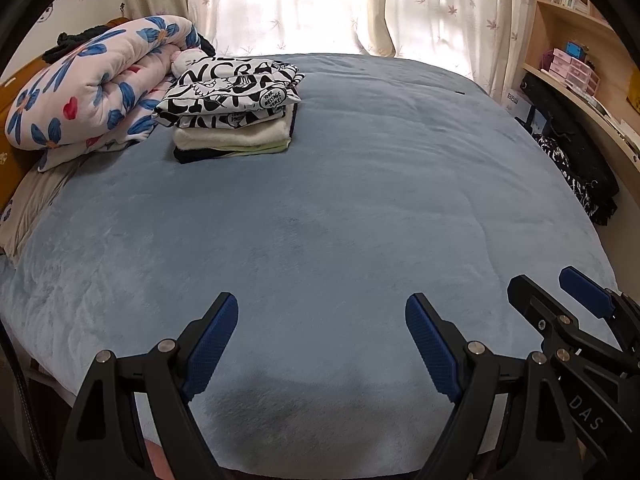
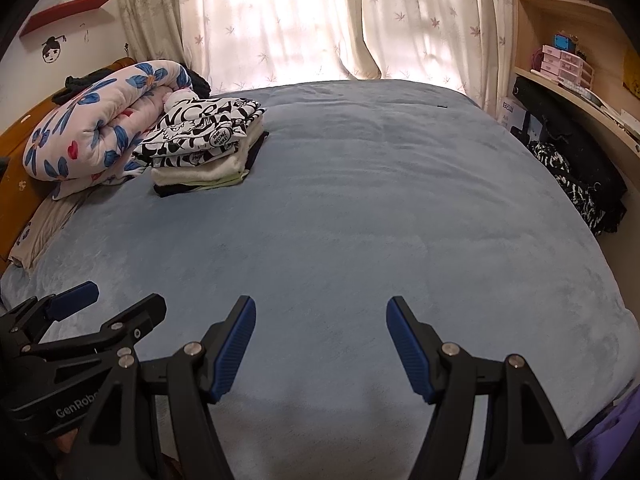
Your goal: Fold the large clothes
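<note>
Blue plush covers the bed (image 1: 340,200), which fills both views, bare and smooth from its near edge to the curtains (image 1: 304,4); its right edge runs beside shelves (image 1: 568,40) and dark clothes (image 1: 576,168) hanging off that side; a rolled floral quilt (image 1: 92,92) lies at the far left by the headboard; the pile (image 1: 232,108) of folded clothes sits just beside it, a black-and-white print on top; the left hand-held gripper (image 1: 320,344) hovers over the near edge, spread, nothing between its pads; the right hand-held gripper (image 2: 320,348) alongside is likewise spread and empty.
</note>
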Action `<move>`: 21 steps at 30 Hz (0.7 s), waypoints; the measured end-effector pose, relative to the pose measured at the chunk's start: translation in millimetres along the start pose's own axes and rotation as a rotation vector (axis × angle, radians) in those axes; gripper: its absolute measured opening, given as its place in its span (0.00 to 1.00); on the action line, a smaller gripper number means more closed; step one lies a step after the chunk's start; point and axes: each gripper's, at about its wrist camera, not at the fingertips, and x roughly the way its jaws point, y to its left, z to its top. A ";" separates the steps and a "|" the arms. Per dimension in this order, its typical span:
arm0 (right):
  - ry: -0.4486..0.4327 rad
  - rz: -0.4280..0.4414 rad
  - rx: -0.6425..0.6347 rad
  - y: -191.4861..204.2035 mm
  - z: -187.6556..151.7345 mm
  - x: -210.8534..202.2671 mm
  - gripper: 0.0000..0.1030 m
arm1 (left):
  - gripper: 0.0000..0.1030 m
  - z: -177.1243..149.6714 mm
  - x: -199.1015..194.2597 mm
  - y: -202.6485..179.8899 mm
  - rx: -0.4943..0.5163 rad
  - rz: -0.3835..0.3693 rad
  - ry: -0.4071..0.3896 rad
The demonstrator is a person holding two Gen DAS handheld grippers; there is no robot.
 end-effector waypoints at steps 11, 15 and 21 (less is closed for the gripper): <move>0.002 0.002 0.002 -0.3 -0.7 0.8 0.66 | 0.82 -2.1 -1.3 -2.1 0.000 0.017 -0.002; 0.003 0.003 0.003 1.3 -1.5 0.7 0.66 | 0.82 -2.4 -1.2 -2.0 0.000 0.021 -0.001; 0.004 0.003 0.003 0.7 -1.5 0.8 0.66 | 0.82 -3.2 -2.5 -2.8 0.001 0.025 -0.001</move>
